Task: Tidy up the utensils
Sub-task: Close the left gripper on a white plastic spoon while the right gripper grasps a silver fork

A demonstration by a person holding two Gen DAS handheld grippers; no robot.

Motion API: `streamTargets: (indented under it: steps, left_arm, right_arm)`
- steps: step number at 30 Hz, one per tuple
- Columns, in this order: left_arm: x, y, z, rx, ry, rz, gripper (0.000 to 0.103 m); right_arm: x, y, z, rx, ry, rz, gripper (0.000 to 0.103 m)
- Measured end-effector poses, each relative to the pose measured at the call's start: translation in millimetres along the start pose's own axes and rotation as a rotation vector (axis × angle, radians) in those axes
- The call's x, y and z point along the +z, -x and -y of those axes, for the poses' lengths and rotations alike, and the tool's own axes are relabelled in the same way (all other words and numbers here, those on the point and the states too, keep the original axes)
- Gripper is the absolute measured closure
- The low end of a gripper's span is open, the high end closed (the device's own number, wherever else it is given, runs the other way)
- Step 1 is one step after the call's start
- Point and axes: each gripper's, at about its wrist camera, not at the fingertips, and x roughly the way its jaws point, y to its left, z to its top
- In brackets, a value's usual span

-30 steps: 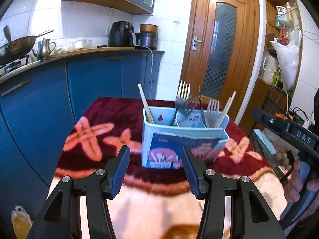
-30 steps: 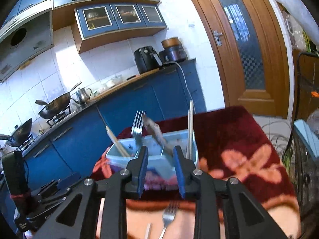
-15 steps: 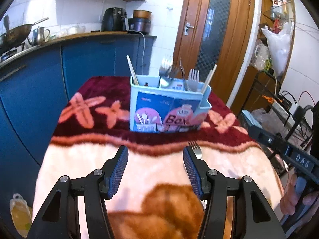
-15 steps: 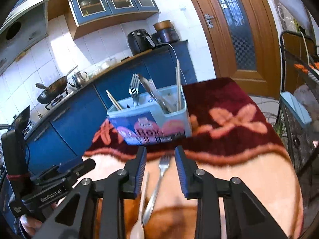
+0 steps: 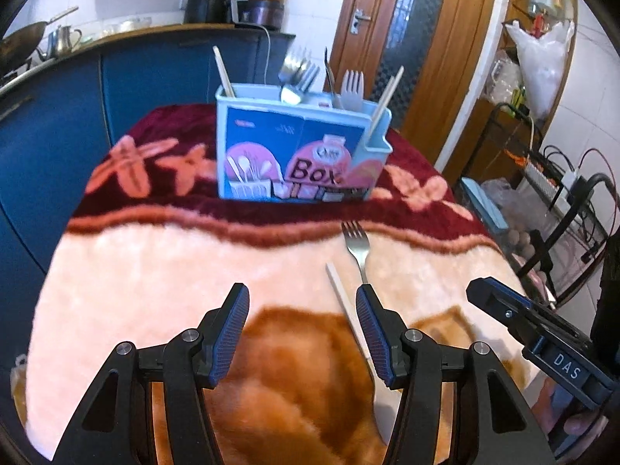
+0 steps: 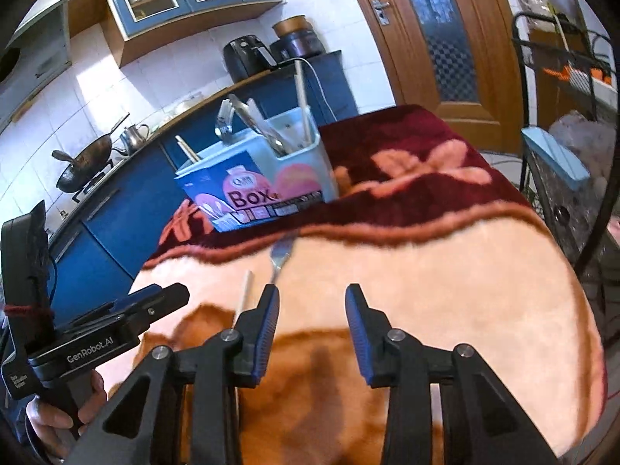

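Observation:
A light blue utensil box (image 5: 298, 151) marked "Box" stands on the far, dark red part of the blanket-covered table and holds forks, a spoon and chopsticks; it also shows in the right wrist view (image 6: 263, 178). A metal fork (image 5: 358, 248) and a pale chopstick (image 5: 345, 298) lie on the pink blanket in front of it, also in the right wrist view as the fork (image 6: 281, 257) and the chopstick (image 6: 243, 290). My left gripper (image 5: 302, 302) is open and empty, just left of them. My right gripper (image 6: 312, 306) is open and empty, just right of them.
The table is covered by a fluffy pink, orange and maroon blanket (image 5: 155, 279). Blue kitchen cabinets (image 5: 58, 124) run along the left, a wooden door (image 5: 410, 38) is behind, and a black wire rack (image 6: 562, 124) stands to the right of the table.
Both grippers have pulled back from the box toward the near side of the table. The right gripper's jaws have opened wider. The fork and chopstick on the blanket have come into view.

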Motion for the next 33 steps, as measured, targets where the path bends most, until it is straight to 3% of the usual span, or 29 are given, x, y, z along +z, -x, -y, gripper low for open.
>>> streamTargets:
  steps: [17, 28, 33]
  left_arm:
    - [-10, -41, 27, -0.034, -0.044, -0.13, 0.044]
    - [-10, -54, 30, -0.057, -0.03, -0.181, 0.087]
    - [-10, -53, 30, -0.082, -0.014, -0.176, 0.092]
  right_arm:
    - [-7, -7, 26, -0.011, -0.066, -0.024, 0.063]
    - [-8, -9, 31, -0.005, -0.079, -0.032, 0.063]
    - [-9, -9, 30, -0.005, -0.072, -0.035, 0.063]
